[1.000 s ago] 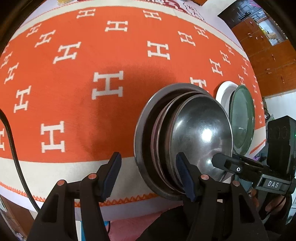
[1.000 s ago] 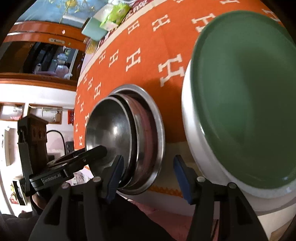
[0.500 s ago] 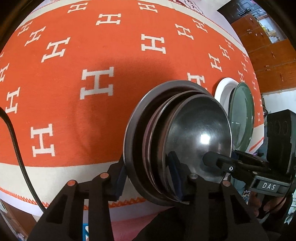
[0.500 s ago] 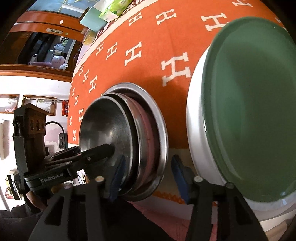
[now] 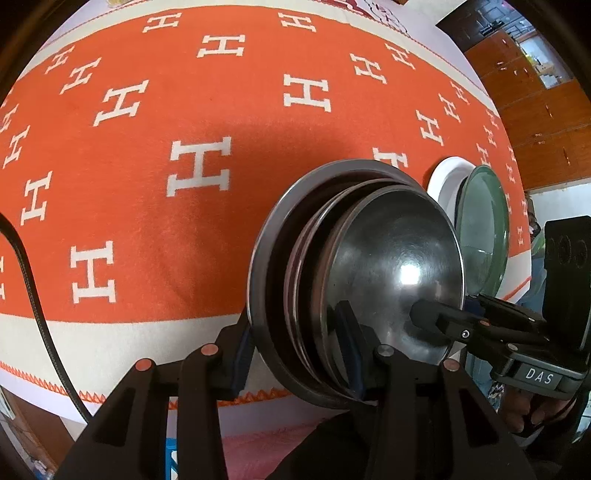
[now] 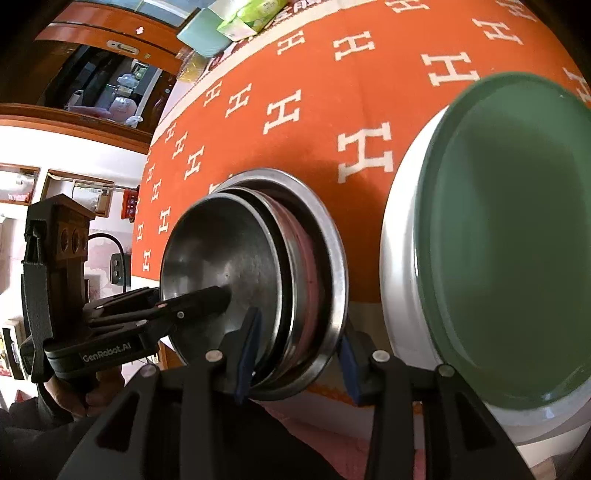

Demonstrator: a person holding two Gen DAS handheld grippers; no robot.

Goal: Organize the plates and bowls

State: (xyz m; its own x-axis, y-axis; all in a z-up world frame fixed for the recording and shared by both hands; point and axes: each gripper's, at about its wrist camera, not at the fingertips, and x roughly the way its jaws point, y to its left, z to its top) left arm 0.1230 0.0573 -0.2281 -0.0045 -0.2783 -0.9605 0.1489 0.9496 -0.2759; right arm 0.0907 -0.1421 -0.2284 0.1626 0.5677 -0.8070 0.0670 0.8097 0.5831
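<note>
A nested stack of steel bowls and plates (image 5: pixel 369 266) sits at the near edge of the orange table; it also shows in the right wrist view (image 6: pixel 258 280). My left gripper (image 5: pixel 295 350) has its fingers on both sides of the stack's near rim, shut on it. My right gripper (image 6: pixel 295 350) grips the same stack's rim from the other side. A green plate (image 6: pixel 509 236) lies on a white plate (image 6: pixel 402 258) just right of the stack; the pair also shows in the left wrist view (image 5: pixel 480 229).
The orange cloth with white H marks (image 5: pixel 184 147) covers the table. A tissue pack and a teal box (image 6: pixel 236 22) lie at the far edge. Wooden cabinets (image 5: pixel 535 103) stand beyond the table.
Both grippers moved in onto the steel stack and closed on its near rim from either side. The stack itself has barely shifted.
</note>
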